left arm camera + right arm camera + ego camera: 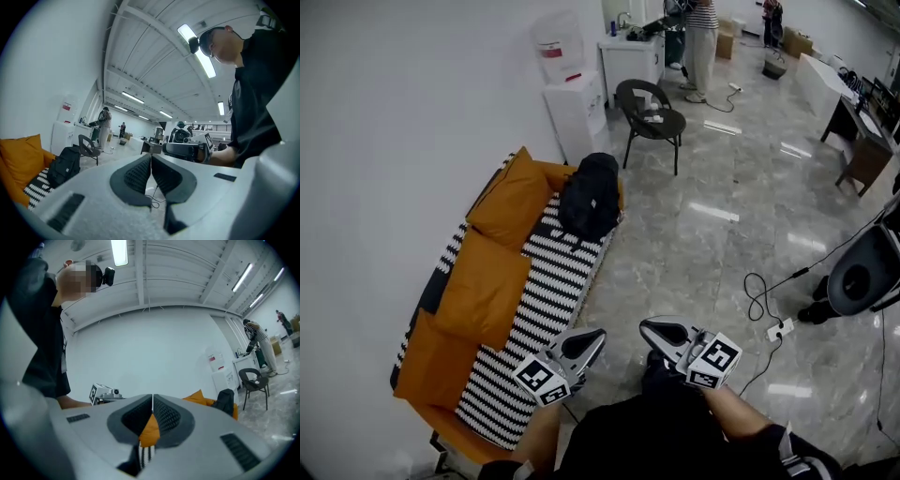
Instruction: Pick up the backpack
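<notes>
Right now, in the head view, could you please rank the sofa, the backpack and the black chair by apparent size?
Largest: the sofa.
Then the backpack and the black chair, which look alike; the chair stands farther off, so I leave them unranked.

An orange sofa with two orange cushions and a black-and-white striped cover stands against the wall. Beyond it stand a water dispenser and a black chair carrying something small, perhaps a cup. A cable loops on the floor.
</notes>
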Motion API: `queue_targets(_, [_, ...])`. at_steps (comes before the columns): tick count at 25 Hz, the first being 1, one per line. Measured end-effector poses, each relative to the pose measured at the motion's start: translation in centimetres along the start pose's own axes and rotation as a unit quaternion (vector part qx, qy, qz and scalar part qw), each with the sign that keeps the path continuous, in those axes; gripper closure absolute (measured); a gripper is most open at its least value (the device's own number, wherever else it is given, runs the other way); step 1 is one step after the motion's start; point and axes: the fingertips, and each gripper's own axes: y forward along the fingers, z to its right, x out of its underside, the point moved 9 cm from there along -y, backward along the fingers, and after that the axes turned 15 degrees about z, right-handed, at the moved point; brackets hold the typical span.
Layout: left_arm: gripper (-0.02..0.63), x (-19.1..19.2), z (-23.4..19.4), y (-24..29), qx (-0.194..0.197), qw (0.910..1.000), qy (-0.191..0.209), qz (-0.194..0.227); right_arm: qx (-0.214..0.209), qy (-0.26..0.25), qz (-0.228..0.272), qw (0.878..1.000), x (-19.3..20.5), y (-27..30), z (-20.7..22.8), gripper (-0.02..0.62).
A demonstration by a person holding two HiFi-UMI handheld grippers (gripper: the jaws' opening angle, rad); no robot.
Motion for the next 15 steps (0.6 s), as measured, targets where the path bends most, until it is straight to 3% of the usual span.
queue_targets(5, [0.581, -2.1, -2.1, 3.2, -0.014, 0.9998, 0.008, 0.009, -0.021, 0.003, -0.010, 1.000, -1.6, 2.3, 3.5, 0.566])
queue_targets(15, [0.581, -2.3, -6.1, 8.9, -0.039, 0.9991, 0.014, 0.011, -0.048, 0.016, -0.010, 0.999, -3.6, 4.8, 11.2, 0.566])
